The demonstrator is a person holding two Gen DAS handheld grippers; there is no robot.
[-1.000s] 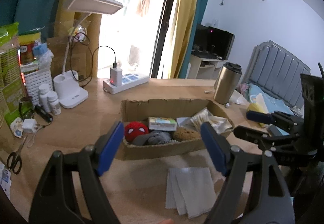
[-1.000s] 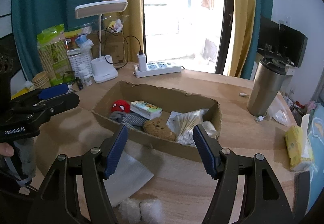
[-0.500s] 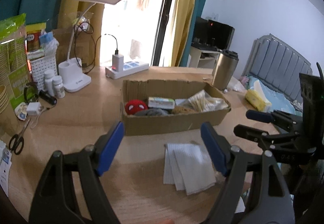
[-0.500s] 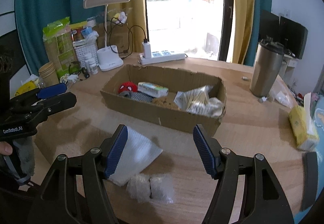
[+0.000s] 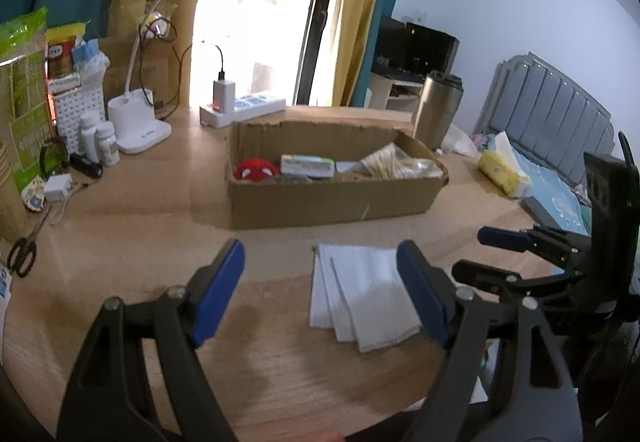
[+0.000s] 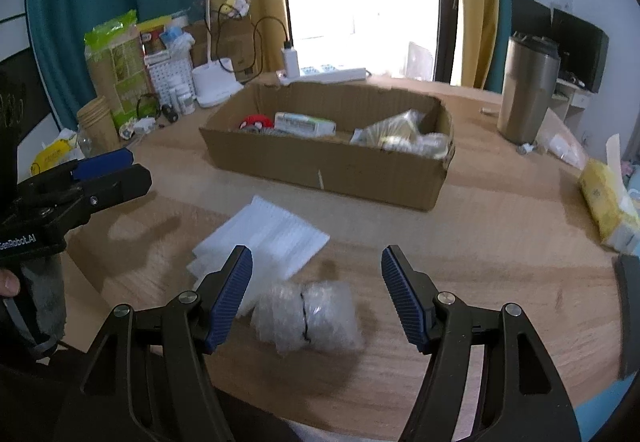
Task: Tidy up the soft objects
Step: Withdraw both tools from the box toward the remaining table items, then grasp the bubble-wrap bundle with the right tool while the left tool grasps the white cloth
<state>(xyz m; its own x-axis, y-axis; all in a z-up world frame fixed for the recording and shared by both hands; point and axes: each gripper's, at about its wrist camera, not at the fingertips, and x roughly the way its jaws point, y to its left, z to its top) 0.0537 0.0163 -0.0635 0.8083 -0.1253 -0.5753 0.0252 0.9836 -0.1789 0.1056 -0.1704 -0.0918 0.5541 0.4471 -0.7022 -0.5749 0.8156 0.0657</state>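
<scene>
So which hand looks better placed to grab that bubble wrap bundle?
Right. Its open claw already frames the bubble wrap bundle; the left claw, also open, faces the white foam sheets.

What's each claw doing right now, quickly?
Left claw: open, holding nothing.
Right claw: open, empty, above the clear bubble-wrap bundle.

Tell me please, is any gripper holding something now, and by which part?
Nothing is held. The left gripper and the right gripper are both open and empty; the bubble wrap roll and the white foam sheets lie on the table.
</scene>
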